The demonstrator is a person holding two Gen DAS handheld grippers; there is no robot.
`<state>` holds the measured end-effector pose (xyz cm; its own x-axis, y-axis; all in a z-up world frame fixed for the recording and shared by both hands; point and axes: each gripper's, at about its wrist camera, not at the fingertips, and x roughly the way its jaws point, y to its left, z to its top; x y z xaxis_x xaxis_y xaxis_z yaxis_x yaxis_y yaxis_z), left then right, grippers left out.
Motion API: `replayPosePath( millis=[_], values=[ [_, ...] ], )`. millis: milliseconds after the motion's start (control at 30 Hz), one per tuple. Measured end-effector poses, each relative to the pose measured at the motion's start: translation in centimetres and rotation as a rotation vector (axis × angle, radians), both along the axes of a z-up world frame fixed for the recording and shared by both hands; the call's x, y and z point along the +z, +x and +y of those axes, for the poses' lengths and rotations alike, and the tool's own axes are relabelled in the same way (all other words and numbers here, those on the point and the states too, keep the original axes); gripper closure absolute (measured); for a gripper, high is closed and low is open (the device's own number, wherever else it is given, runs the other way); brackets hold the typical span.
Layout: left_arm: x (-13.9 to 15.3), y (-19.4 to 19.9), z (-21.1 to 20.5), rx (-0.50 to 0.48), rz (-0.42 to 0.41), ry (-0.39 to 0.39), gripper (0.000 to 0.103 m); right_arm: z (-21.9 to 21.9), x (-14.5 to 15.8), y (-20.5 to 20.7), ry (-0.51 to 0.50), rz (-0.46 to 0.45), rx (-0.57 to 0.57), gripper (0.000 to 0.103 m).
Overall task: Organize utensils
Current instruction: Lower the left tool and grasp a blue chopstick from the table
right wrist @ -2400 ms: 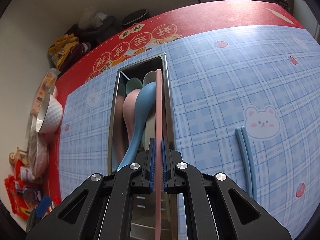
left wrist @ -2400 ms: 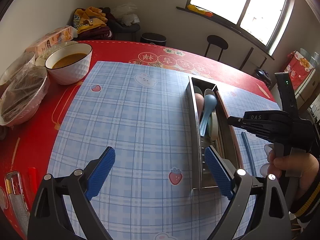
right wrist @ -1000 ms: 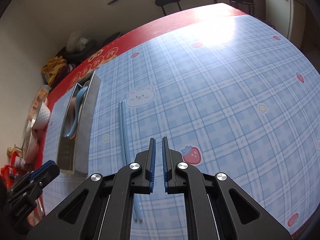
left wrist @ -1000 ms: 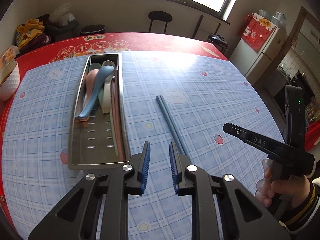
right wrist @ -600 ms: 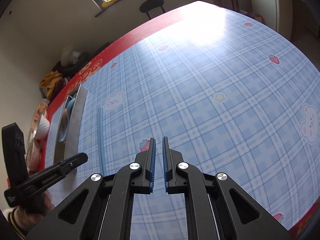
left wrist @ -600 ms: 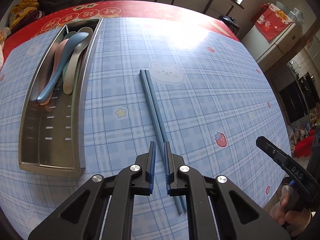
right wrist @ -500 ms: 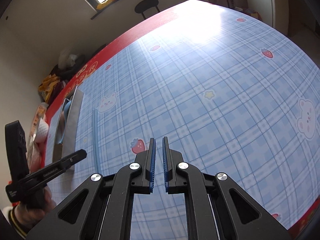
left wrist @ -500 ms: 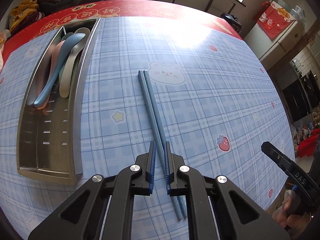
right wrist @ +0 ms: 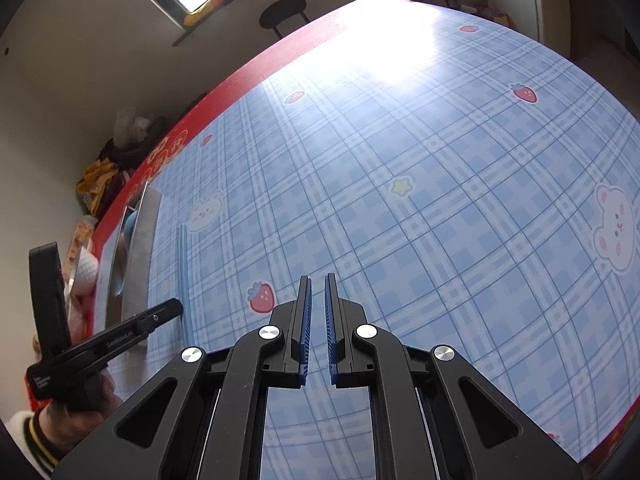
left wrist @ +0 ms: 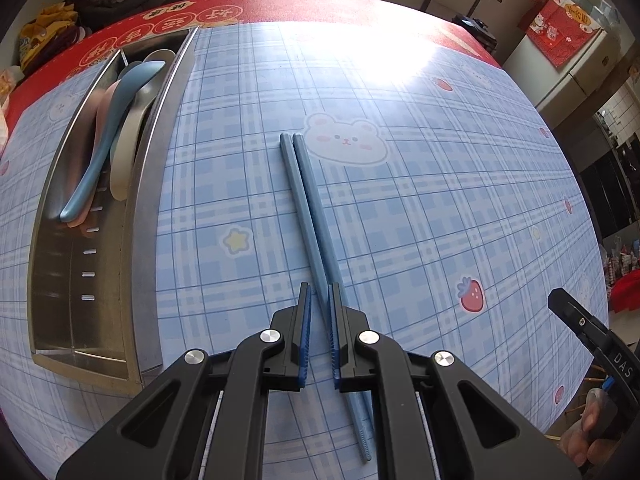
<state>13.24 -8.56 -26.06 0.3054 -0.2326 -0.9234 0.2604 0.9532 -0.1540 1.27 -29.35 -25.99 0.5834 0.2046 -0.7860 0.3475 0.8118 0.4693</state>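
Left gripper [left wrist: 320,289] points steeply down at the table, black fingers together, only a thin slit between the blue pads. Clenched. Blue chopsticks [left wrist: 308,208] show through that slit and then pass under the finger on the right of the picture. Cannot tell whether the pads actually pinch them; the pair lies flat on the cloth [left wrist: 440,208].

Right gripper [right wrist: 316,279] is also clenched, with the same thin slit and nothing between its pads. It tilts down over bare checked cloth, well apart from the chopsticks. In its own view the left gripper sits at the lower left with its tip at the near part of the chopsticks, held by the left hand [right wrist: 76,412] in a striped cuff. The left wrist view shows fingers of the right hand [left wrist: 592,440] at the bottom right edge, on the other gripper's grip.

Chopsticks: two, side by side, touching along their length. The long axis runs away from the left camera, leaning slightly left at the far end. Thick square ends are far, just beside the bear print [left wrist: 346,140]; thin tips are near, below the gripper. They run roughly parallel to the long side of the metal tray [left wrist: 144,200] but apart from it, to its right.

Tray holds spoons [left wrist: 108,140] in blue, pink and beige, bowls at the far end.
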Motion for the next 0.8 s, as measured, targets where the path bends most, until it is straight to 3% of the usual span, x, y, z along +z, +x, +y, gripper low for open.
replayPosePath(
  millis=[467, 800],
  values=[
    [-0.4, 0.6, -1.2, -0.012, -0.042, 0.053, 0.093, -0.5, 0.0, 0.4, -0.002, 0.005, -0.02, 0.095],
    [-0.6, 0.0, -0.4, -0.009, -0.062, 0.026, 0.093, 0.1, -0.5, 0.4, -0.007, 0.016, -0.003, 0.095]
  ],
)
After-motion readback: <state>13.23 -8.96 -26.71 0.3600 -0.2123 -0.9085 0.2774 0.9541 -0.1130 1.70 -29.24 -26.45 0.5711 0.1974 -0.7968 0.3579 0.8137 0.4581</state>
